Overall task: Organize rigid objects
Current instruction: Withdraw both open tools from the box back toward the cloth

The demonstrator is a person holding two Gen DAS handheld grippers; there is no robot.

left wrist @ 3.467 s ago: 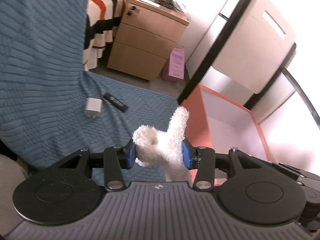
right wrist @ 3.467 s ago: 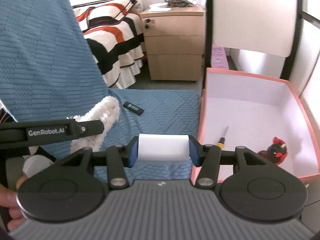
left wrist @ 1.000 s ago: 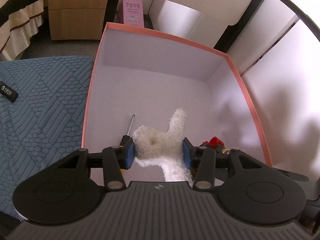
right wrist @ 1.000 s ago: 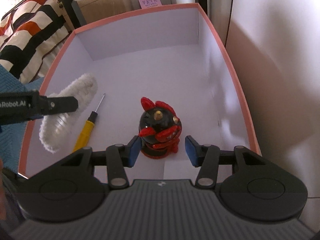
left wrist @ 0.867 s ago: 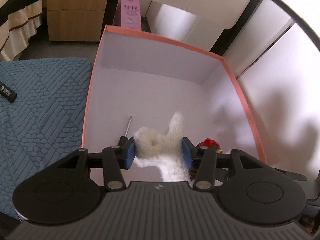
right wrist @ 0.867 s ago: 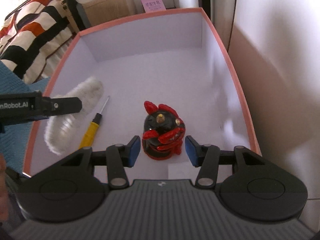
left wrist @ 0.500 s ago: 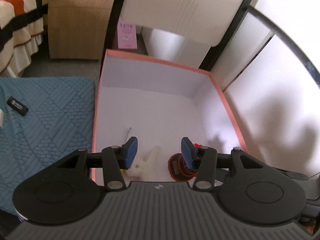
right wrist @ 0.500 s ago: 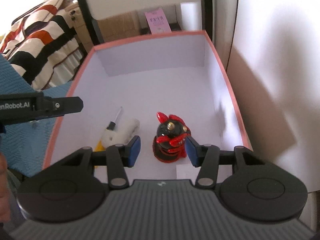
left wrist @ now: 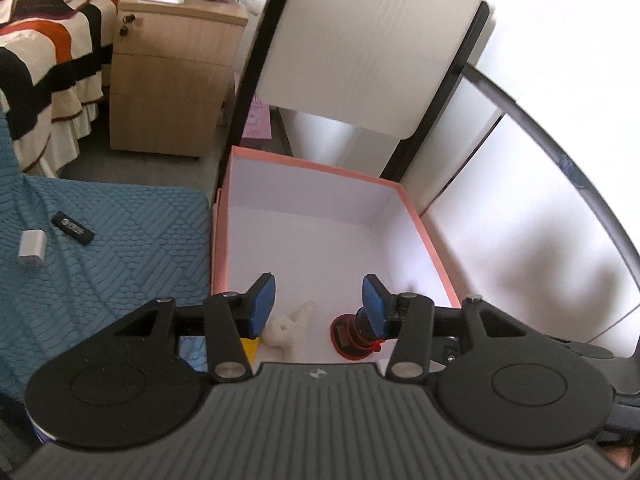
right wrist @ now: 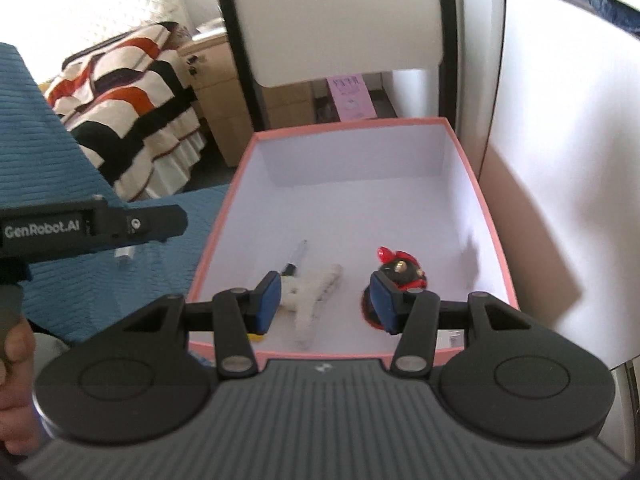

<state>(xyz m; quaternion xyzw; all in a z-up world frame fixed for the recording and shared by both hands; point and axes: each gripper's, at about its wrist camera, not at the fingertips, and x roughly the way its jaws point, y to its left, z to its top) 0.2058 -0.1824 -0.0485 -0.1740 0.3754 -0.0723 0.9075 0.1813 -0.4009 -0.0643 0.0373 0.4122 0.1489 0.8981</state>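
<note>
Left gripper (left wrist: 318,300): jaws apart, empty, angled downward. Right gripper (right wrist: 325,299): likewise. Hand (right wrist: 14,364): apparently gripping the left handle.

1. The fluffy white toy (left wrist: 289,326), earlier clamped between the left gripper (left wrist: 318,302) pads, now lies on the floor of the pink-rimmed box (left wrist: 428,236), low in the frame beside the yellow-handled screwdriver (right wrist: 294,260).
2. The left gripper's jaws now stand apart with nothing between them.
3. The white block held earlier by the right gripper (right wrist: 326,304) is gone from its jaws, which stand apart and bare.
4. Both views now sit higher above the box, the red-and-black figurine (right wrist: 396,276) smaller.
</note>
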